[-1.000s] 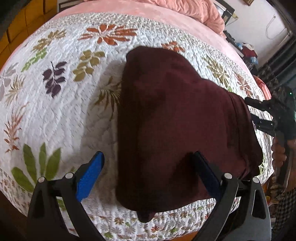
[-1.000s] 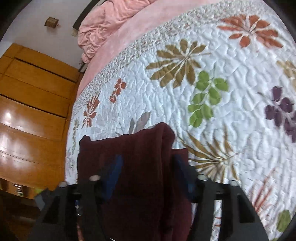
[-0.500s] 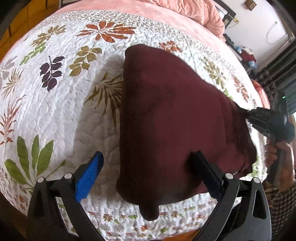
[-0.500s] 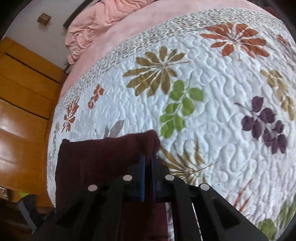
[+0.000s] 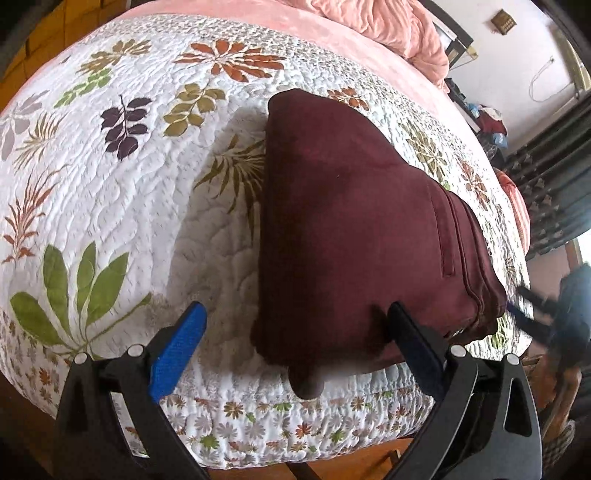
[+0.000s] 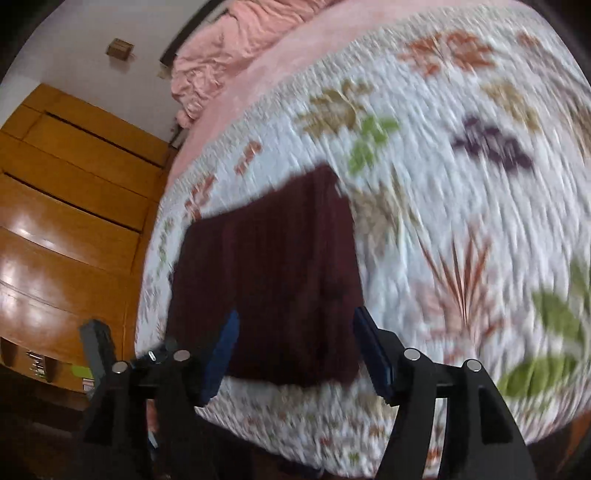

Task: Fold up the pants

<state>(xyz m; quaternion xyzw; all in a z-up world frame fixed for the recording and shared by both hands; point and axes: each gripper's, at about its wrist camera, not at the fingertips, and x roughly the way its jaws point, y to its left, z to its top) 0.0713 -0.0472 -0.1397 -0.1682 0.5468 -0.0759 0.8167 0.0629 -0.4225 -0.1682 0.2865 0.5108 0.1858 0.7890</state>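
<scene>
pants [image 5: 354,236] sit folded near the quilt [image 5: 110,206] edge, both the left gripper [image 5: 295,343] and right gripper [image 6: 293,350] released, so a nudge could slide them off.

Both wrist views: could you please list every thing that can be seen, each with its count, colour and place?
folded maroon fabric pants: one, dark maroon, flat on the quilt near the bed's front edge.
white quilted bedspread with leaf prints: one, white with green, purple, orange and olive leaves, covering the bed.
plain pink sheet: one, pink, beyond the quilt.
crumpled pink blanket: one, pink, at the bed's far end.
glossy wooden wardrobe: one, orange-brown, beside the bed.
left gripper: one, black with blue pads, open, astride the pants' near corner.
right gripper: one, black with blue pads, open, jaws just opened, clear of the pants' edge.
</scene>
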